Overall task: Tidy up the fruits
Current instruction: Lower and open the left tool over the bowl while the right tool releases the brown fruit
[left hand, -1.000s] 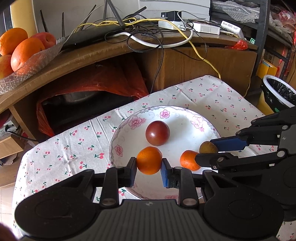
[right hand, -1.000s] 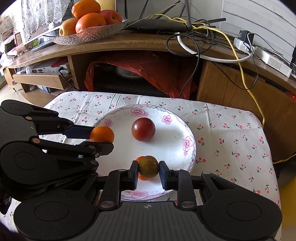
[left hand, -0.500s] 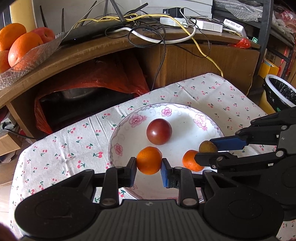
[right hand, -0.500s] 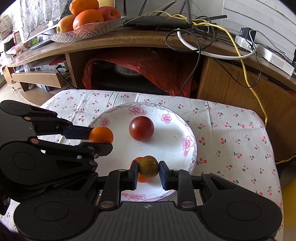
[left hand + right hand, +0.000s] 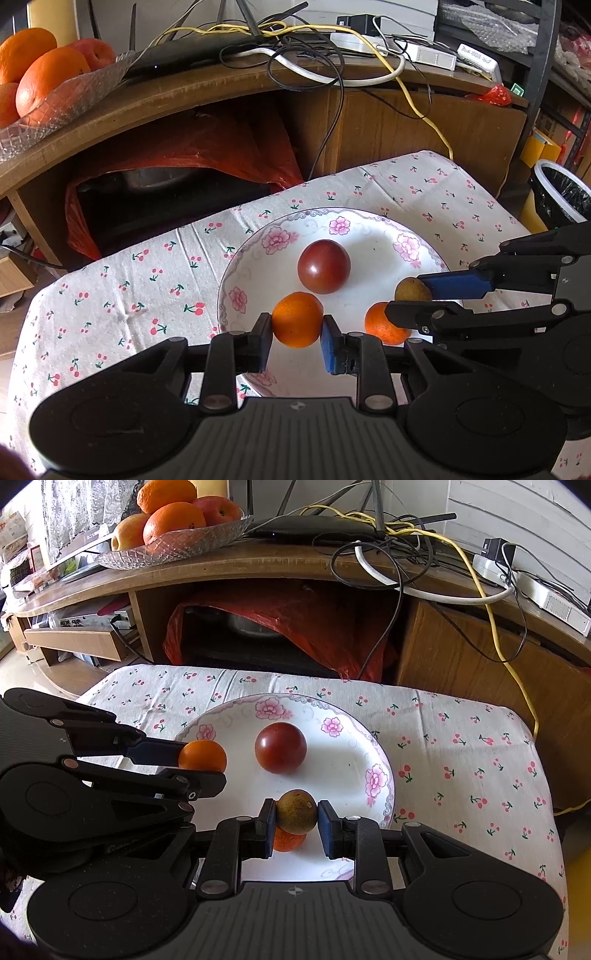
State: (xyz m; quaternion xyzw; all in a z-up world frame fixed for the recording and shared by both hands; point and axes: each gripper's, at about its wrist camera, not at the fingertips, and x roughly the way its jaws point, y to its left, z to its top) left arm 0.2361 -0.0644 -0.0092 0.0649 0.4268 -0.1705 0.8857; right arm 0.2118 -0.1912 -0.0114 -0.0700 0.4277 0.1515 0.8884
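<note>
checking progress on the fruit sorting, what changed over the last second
Little changed. Both views shifted slightly, so both grippers seem to have moved a bit while carrying fruit. The left gripper stays shut on the orange and the right gripper on the brownish-green fruit. Nothing was let go. The dark red fruit and small orange kept their places on the floral plate.

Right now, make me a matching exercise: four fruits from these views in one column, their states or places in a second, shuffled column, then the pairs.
Things:
1. tangerine
2. brown-green fruit
3. dark red fruit
4. second small orange

States:
A. lying free mid-plate
B. clamped in the left gripper
C. on the plate, under the right gripper's fruit
D. clamped in the right gripper

Pairs: 1-B, 2-D, 3-A, 4-C
</note>
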